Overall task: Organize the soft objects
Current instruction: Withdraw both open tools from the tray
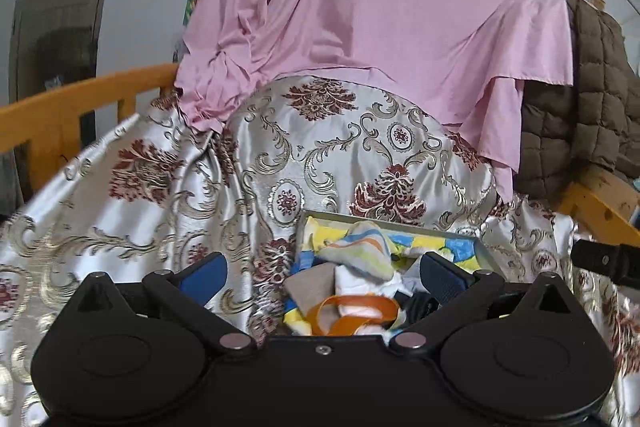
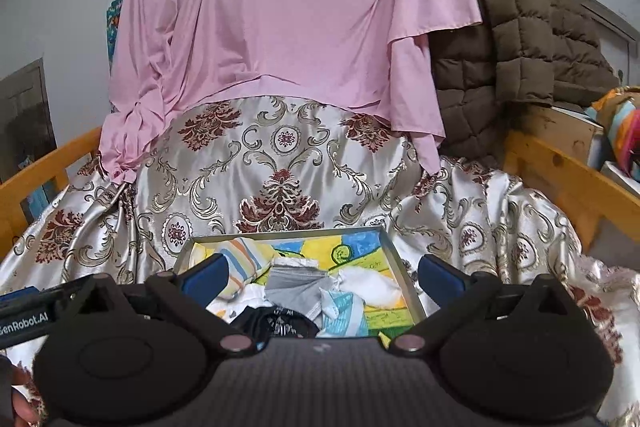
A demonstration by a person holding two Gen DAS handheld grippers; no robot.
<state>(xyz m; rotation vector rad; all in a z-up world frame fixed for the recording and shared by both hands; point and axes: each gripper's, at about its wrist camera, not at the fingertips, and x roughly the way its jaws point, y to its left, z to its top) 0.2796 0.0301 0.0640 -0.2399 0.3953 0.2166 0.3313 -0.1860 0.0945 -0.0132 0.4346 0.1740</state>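
An open shallow box [image 1: 384, 223] with a yellow and blue lining sits on the patterned bedspread [image 1: 160, 195], holding several soft items. In the left wrist view I see a striped cloth [image 1: 356, 251], a beige cloth [image 1: 310, 287] and an orange ribbon [image 1: 352, 311]. My left gripper [image 1: 322, 277] hangs open over the box's near left part. The right wrist view shows the box [image 2: 288, 235] with a grey cloth [image 2: 294, 285], a white cloth [image 2: 372, 285], a black cloth [image 2: 276, 323] and a light blue cloth [image 2: 344, 311]. My right gripper [image 2: 322, 277] is open above them, holding nothing.
A pink cloth [image 2: 280, 7] drapes over a tall mound behind the box, and a brown quilted jacket [image 2: 520, 27] hangs to its right. Orange wooden bed rails [image 1: 60, 111] [image 2: 568, 183] run along both sides. The left gripper's body [image 2: 28, 311] shows at the left edge.
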